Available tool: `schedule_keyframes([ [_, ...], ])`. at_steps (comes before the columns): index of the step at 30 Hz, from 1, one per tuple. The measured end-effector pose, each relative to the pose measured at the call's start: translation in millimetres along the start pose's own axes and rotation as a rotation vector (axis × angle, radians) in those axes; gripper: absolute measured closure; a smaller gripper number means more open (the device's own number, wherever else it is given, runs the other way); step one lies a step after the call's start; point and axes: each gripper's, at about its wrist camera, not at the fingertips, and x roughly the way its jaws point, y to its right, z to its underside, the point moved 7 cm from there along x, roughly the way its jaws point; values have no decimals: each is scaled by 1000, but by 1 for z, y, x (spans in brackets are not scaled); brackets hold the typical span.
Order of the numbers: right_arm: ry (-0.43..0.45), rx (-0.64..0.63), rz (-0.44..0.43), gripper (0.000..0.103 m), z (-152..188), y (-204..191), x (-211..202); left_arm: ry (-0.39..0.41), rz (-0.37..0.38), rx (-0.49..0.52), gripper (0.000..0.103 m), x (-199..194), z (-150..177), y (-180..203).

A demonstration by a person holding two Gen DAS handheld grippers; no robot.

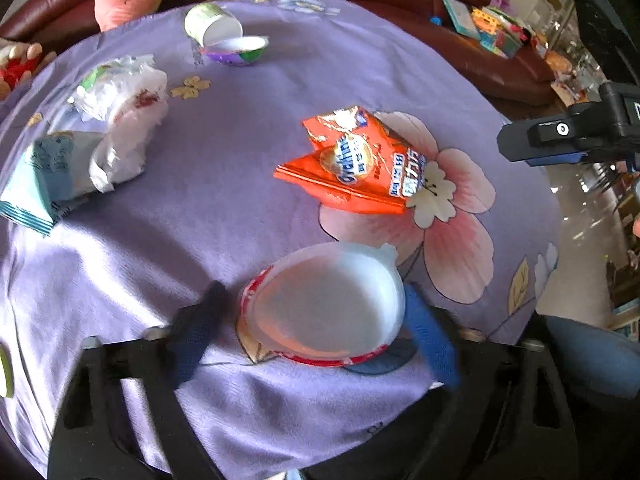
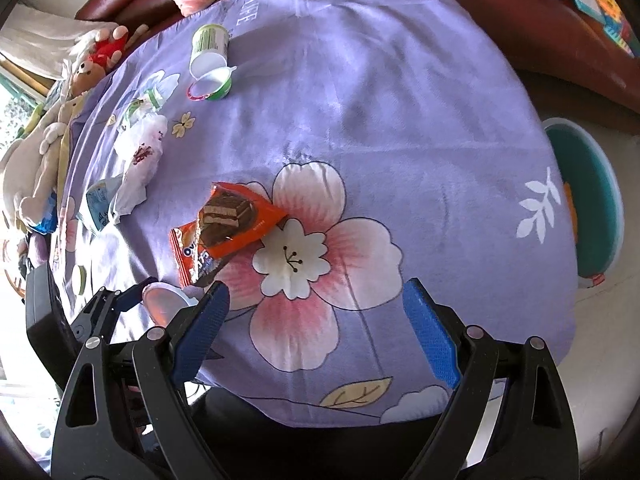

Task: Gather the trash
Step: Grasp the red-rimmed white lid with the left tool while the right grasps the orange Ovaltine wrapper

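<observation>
1. The left tool [image 1: 316, 312] brackets the red-rimmed cup [image 1: 328, 304], its fingers close on either side (whether they already pinch it, I cannot tell).
2. The right tool [image 2: 316, 320] is released, its jaws wide over bare purple cloth [image 2: 400, 100] on the worktop.
3. The orange wrapper [image 2: 228, 228] lies just beyond the cup, up and left of the right tool, long axis slanting; the left tool is nearer.
4. Readable: "Ovaltine" on the wrapper, "LIFE" on the cloth.
5. Far past the wrapper lie two tipped yogurt cups [image 1: 224, 36]; the bin [image 2: 588, 196] sits right.
</observation>
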Motion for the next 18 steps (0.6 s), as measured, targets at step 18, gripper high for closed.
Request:
schedule_keyframes([
  [18,-127,4,-117,19,-24,-63,66,48,90,-204,39,-18,-16,-59],
])
